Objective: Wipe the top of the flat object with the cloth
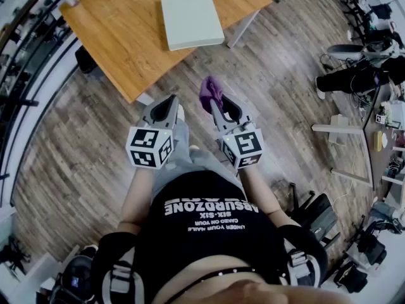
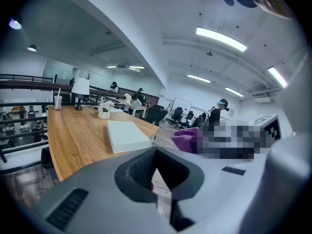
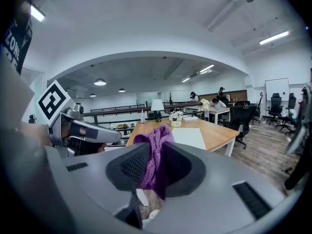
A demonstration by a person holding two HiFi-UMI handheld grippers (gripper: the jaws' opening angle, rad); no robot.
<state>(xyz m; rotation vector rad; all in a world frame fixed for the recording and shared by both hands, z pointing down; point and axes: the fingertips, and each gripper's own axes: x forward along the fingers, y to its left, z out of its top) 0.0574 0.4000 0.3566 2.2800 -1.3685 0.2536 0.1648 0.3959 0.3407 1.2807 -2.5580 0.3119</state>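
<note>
A flat white box [image 1: 191, 19] lies on the wooden table [image 1: 120, 43], well ahead of both grippers. My right gripper [image 1: 218, 103] is shut on a purple cloth [image 1: 210, 94], held in the air over the floor short of the table's edge. In the right gripper view the cloth [image 3: 157, 133] bunches up between the jaws of the right gripper [image 3: 155, 149], with the box [image 3: 189, 137] beyond it. My left gripper [image 1: 166, 106] hangs beside the right one, shut and holding nothing. In the left gripper view the left gripper [image 2: 156, 152] points toward the box [image 2: 126, 134], and the cloth [image 2: 187, 139] shows at right.
A lamp [image 2: 80, 89], a cup with a straw [image 2: 58, 101] and a small flower pot [image 2: 103, 113] stand at the table's far end. Office chairs, desks and people fill the background. Equipment and cables [image 1: 367, 75] crowd the floor at the right.
</note>
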